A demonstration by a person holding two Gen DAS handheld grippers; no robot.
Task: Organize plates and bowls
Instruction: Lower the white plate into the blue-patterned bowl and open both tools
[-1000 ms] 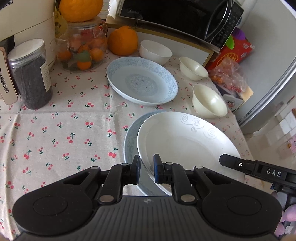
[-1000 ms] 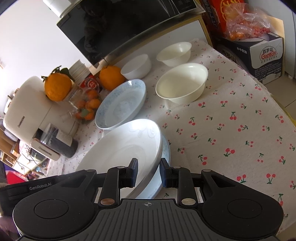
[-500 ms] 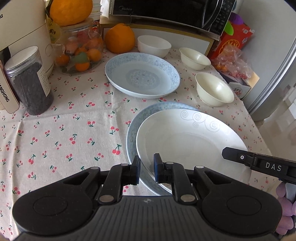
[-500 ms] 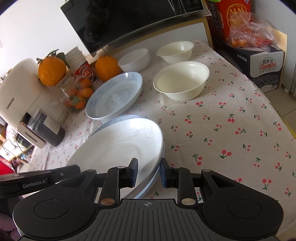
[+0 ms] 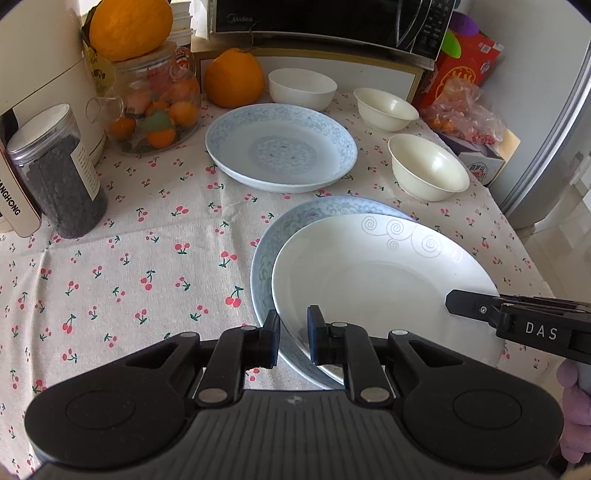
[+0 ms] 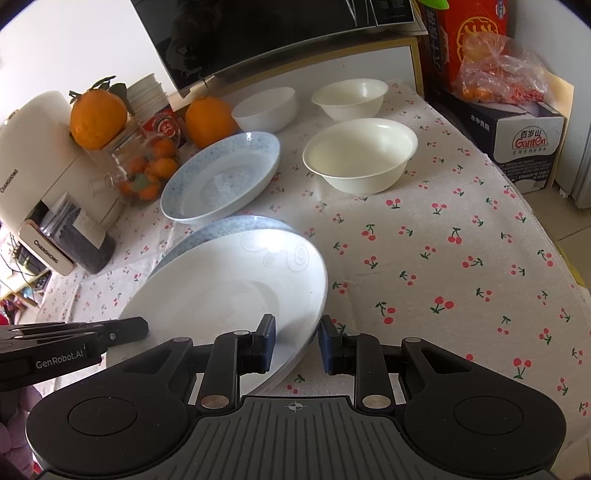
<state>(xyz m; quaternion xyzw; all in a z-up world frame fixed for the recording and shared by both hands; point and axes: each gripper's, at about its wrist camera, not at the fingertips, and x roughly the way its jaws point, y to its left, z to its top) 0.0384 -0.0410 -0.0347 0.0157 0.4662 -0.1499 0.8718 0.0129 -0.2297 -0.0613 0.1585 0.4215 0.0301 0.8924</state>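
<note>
A white plate with swirl marks [image 5: 369, 280] [image 6: 229, 291] sits over a blue-patterned plate [image 5: 295, 225] [image 6: 236, 225] on the cherry-print cloth. My left gripper [image 5: 293, 332] is shut on the white plate's near-left rim. My right gripper [image 6: 297, 339] is shut on its right rim, and one of its fingers [image 5: 465, 304] shows over the plate in the left wrist view. Farther back lies a second blue plate [image 5: 280, 147] [image 6: 221, 177]. Three pale bowls stand apart: a near one [image 5: 428, 170] [image 6: 360, 155], a middle one [image 5: 386, 109] and a back one [image 5: 302, 88].
At the left stand a jar of dark grains [image 5: 55, 173], a glass jar of small fruit [image 5: 155, 110] and a white appliance [image 5: 37, 55]. An orange [image 5: 232, 77] and a microwave [image 5: 325, 18] line the back. Boxes and a bag [image 5: 461, 110] border the table's right edge.
Both grippers have rolled a little while keeping their hold on the white plate. More of the blue plate's far rim now shows behind it.
</note>
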